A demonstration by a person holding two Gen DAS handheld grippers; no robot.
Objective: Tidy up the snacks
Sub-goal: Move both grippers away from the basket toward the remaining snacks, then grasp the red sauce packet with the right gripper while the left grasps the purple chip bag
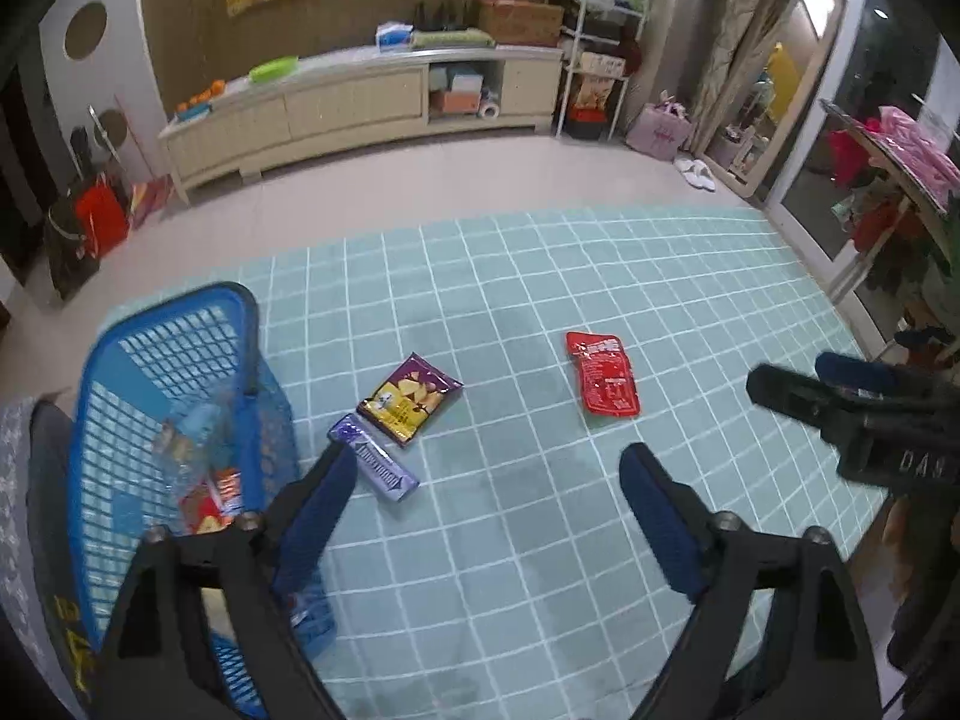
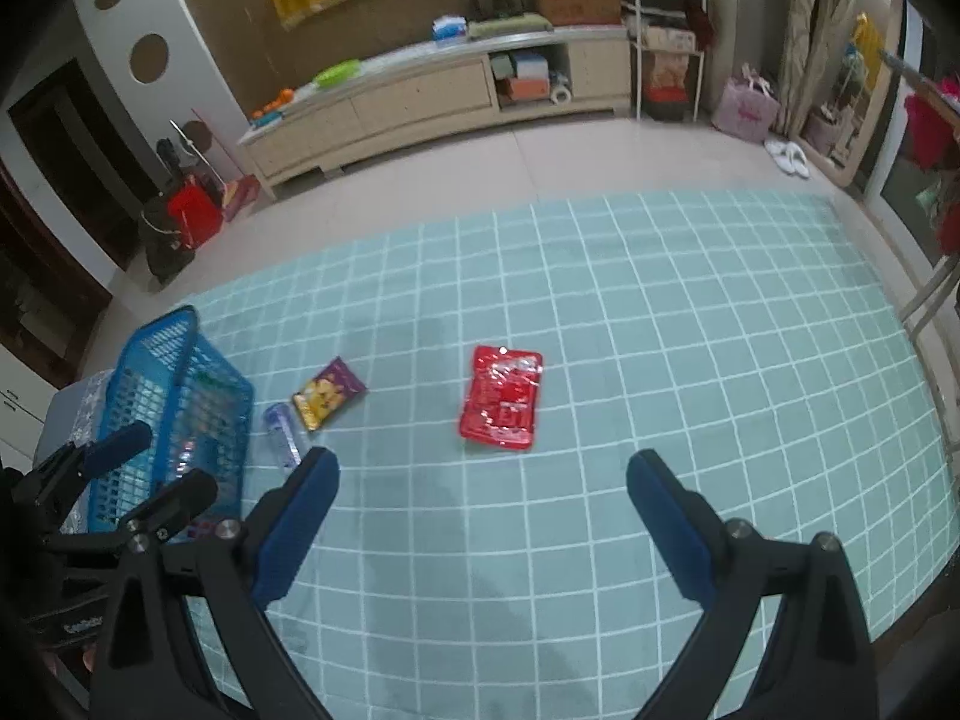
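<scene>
A blue mesh basket (image 1: 180, 299) (image 2: 157, 325) stands at the left of the mat with several snack packs (image 1: 210, 492) inside. Just right of it lie a purple bar packet (image 1: 373, 465) (image 2: 282, 435) and a purple-and-yellow chip bag (image 1: 411, 399) (image 2: 329, 393). Farther right, a red packet (image 1: 603, 375) (image 2: 503, 399) lies flat. My left gripper (image 1: 489, 462) hangs open above the mat, its left finger beside the bar packet, nothing between the fingers. My right gripper (image 2: 483, 462) is open too, above the mat just short of the red packet.
Everything lies on a teal grid mat (image 1: 540, 276) over a tiled floor. A long low cabinet (image 1: 360, 102) runs along the back wall, a wire shelf rack (image 1: 594, 60) and a leaning mirror (image 1: 780, 78) stand at the right, and red bags (image 1: 102, 216) at the left.
</scene>
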